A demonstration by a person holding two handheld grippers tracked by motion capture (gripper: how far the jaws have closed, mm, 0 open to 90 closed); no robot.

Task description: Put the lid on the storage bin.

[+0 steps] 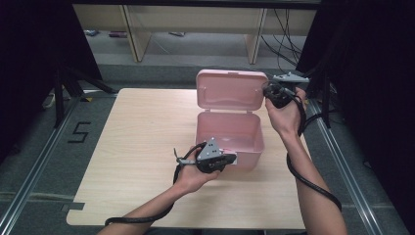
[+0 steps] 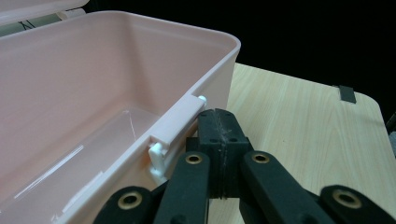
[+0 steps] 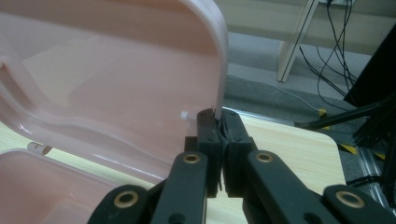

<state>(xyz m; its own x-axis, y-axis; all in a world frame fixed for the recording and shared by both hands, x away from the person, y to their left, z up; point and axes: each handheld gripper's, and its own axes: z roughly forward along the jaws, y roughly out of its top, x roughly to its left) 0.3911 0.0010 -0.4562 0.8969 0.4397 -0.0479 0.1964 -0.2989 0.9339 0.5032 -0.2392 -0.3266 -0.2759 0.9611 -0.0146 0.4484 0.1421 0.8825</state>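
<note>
A pink plastic box (image 1: 255, 143) stands open at the table's middle right, its lid (image 1: 231, 90) raised upright behind it. The inside looks bare. My left gripper (image 1: 233, 158) lies against the box's near wall. In the left gripper view its jaws (image 2: 219, 122) are shut with nothing between the pads, right beside the white latch bar (image 2: 176, 122) on the box rim (image 2: 210, 46). My right gripper (image 1: 267, 91) is at the lid's right edge. In the right gripper view it (image 3: 218, 117) is shut on the thin rim of the lid (image 3: 116, 70), above the box base (image 3: 51, 186).
The light wooden table (image 1: 147, 147) has free surface left of and in front of the box. Pale furniture legs (image 1: 134, 34) and cables (image 1: 288, 44) lie beyond the far edge. Dark stands (image 1: 63, 83) flank the table, and a "5" is taped on the floor (image 1: 78, 132) at left.
</note>
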